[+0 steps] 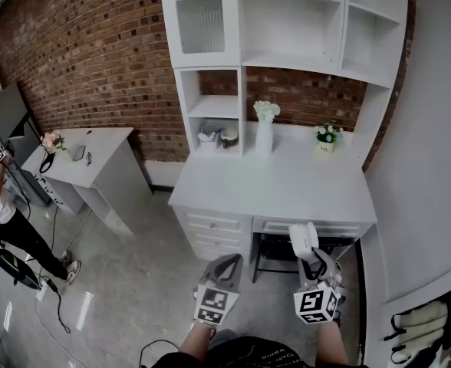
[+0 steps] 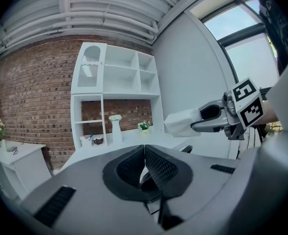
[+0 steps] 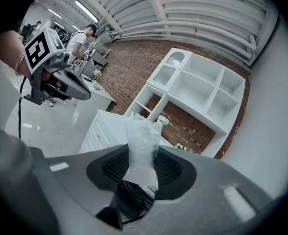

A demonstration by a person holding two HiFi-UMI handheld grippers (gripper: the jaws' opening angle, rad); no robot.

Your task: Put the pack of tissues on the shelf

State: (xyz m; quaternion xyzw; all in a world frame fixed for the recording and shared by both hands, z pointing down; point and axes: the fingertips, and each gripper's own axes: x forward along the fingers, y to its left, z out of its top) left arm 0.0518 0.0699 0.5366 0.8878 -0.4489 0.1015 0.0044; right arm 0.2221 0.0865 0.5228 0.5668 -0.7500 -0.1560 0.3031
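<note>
The pack of tissues [image 1: 303, 240] is a white, plastic-wrapped pack standing up between the jaws of my right gripper [image 1: 312, 258], which is shut on it. The right gripper view shows the pack [image 3: 142, 141] pinched between the pads. In the left gripper view it [image 2: 182, 122] sticks out ahead of that gripper. My left gripper [image 1: 224, 261] is beside it on the left, shut with nothing in it; its pads [image 2: 144, 152] meet. Both are in front of the white desk [image 1: 279, 186], below the white shelf unit [image 1: 291, 21] with open compartments.
On the desk stand a white vase of flowers [image 1: 265, 133] and a small potted plant [image 1: 326, 138]. Small items fill a low cubby [image 1: 214, 136]. A dark chair [image 1: 275, 251] is tucked under the desk. A second desk [image 1: 80, 159] and a person [image 1: 3, 221] are at left.
</note>
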